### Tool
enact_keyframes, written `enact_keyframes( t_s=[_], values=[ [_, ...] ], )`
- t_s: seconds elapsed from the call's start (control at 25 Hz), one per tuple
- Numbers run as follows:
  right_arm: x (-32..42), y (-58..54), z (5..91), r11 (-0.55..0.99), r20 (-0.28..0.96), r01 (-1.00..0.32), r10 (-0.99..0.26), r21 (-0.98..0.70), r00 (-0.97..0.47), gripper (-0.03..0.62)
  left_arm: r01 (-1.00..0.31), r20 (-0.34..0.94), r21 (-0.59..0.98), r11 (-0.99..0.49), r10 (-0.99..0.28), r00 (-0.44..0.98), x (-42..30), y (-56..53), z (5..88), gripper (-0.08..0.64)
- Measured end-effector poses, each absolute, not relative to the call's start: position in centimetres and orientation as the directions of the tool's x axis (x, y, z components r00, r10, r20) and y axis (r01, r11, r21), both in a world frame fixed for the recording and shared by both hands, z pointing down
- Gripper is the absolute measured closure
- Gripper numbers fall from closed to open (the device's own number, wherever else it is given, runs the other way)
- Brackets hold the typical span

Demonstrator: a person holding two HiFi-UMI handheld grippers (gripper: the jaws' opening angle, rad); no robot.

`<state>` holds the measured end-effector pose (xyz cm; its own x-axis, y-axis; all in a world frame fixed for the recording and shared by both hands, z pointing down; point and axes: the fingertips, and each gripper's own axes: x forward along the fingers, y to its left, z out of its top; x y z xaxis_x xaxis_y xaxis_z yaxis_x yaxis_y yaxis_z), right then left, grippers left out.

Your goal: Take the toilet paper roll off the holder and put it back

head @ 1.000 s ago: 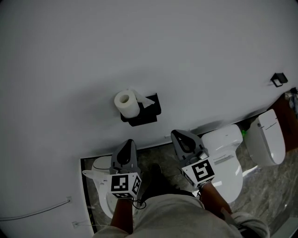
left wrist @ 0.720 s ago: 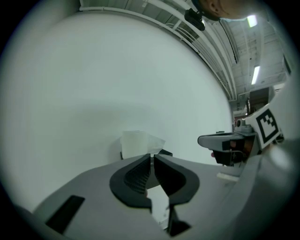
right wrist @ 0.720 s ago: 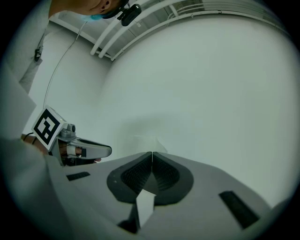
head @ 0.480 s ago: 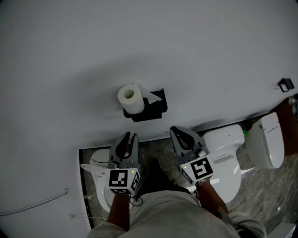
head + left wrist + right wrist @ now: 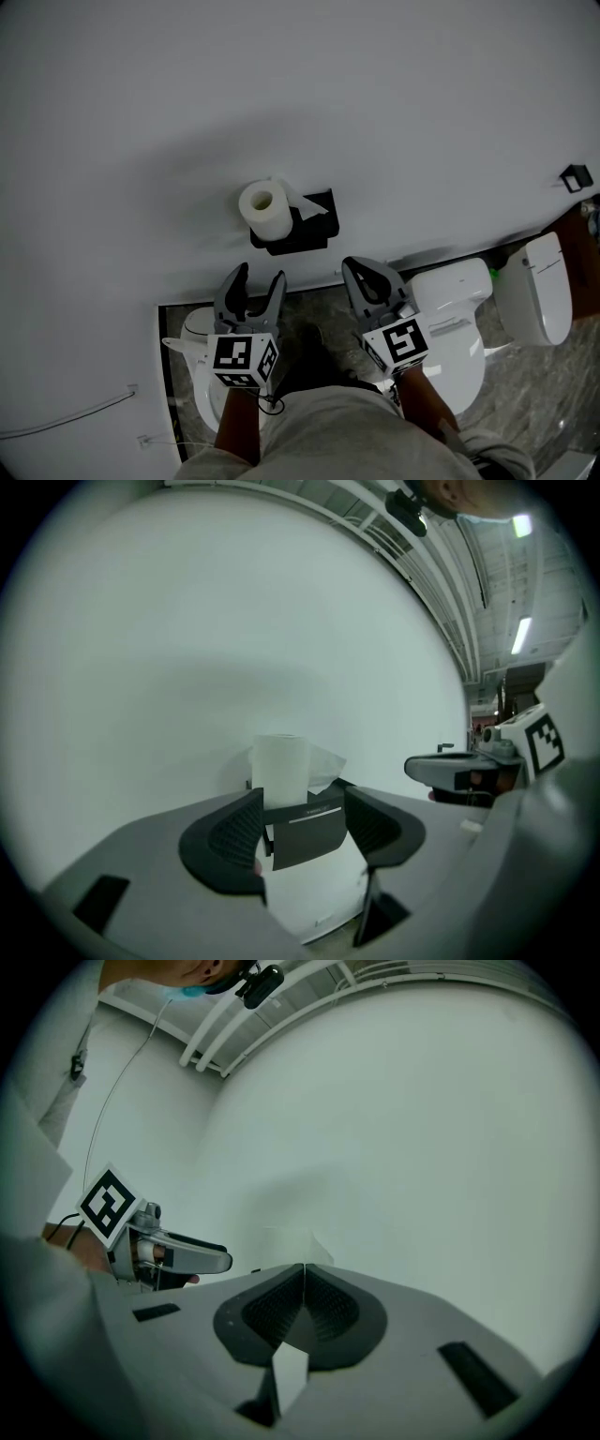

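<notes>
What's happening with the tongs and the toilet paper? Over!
Left tongs just opened, empty, short of the toilet paper roll. Right tongs shut, empty. Roll on its black holder. Nothing between.

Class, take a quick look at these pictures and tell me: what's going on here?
A person faces a white wall with a gripper in each hand. The toilet paper roll sits on its black holder, untouched. The left gripper points toward the roll from a little way off; its jaws have just been opening, and the roll shows beyond the gap, not in it. The right gripper is shut and empty, beside the left one. The roll has not yet been taken off.
</notes>
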<state>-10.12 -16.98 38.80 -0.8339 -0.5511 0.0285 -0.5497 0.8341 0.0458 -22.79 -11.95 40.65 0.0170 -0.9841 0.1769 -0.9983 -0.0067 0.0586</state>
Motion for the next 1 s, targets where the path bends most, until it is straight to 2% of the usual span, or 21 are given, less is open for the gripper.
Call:
enact_keyframes(
  t_s=[0.36, 0.68, 1.0],
  values=[
    [-10.1, -19.5, 38.7, 0.814, 0.034, -0.577, -0.58, 0.064, -0.814, 0.588, -0.99, 0.179, 0.135, -0.029, -0.982, 0.053, -24.1, -15.2, 40.6, 0.215],
    [-10.1, -21.8, 38.9, 0.794, 0.055, -0.603, -0.607, 0.07, -0.793, 0.588, -0.99, 0.192, 0.127, -0.058, -0.978, 0.082, -25.0, -18.3, 40.6, 0.207],
    [-10.0, -24.3, 39.3, 0.778, 0.079, -0.626, -0.629, 0.062, -0.774, 0.588, -0.99, 0.207, 0.115, -0.078, -0.973, 0.101, -25.7, -20.8, 40.4, 0.163]
  ],
)
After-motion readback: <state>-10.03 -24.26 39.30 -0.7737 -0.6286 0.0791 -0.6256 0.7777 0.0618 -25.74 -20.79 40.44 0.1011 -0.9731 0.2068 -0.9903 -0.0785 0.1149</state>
